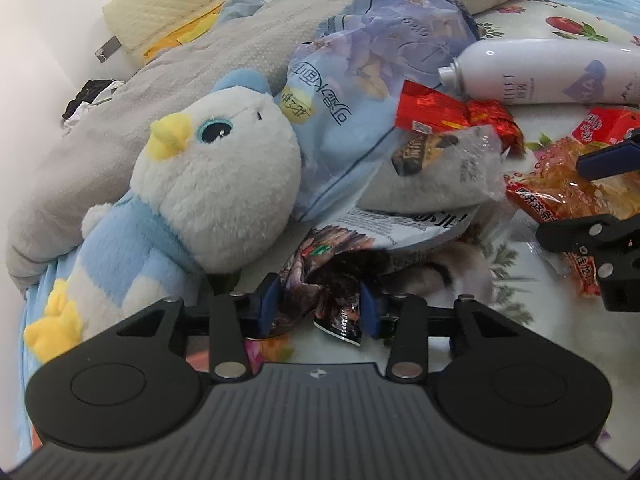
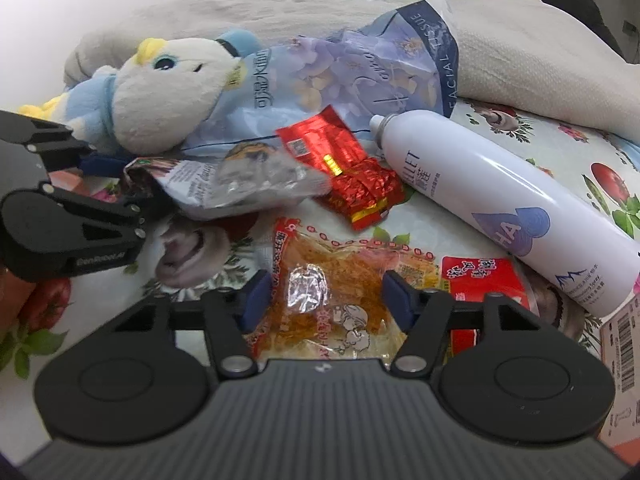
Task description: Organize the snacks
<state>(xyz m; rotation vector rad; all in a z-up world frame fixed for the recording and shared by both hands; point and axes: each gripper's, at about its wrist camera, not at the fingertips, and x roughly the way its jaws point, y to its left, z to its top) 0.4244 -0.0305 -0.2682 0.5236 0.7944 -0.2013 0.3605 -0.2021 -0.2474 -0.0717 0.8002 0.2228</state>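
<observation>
Snacks scattered on the floral bedsheet [image 2: 500,136]. Our left gripper [image 1: 318,306] straddles the dark snack packet [image 1: 340,304]; its long axis runs away from us, straight between the fingers. Pads look pressed on its crumpled near end, so we read it as grasped (contact partly hidden). Our right gripper [image 2: 326,300] brackets the orange snack packet [image 2: 332,292], jaws half open, pads at its edges; squeeze unconfirmed.
</observation>
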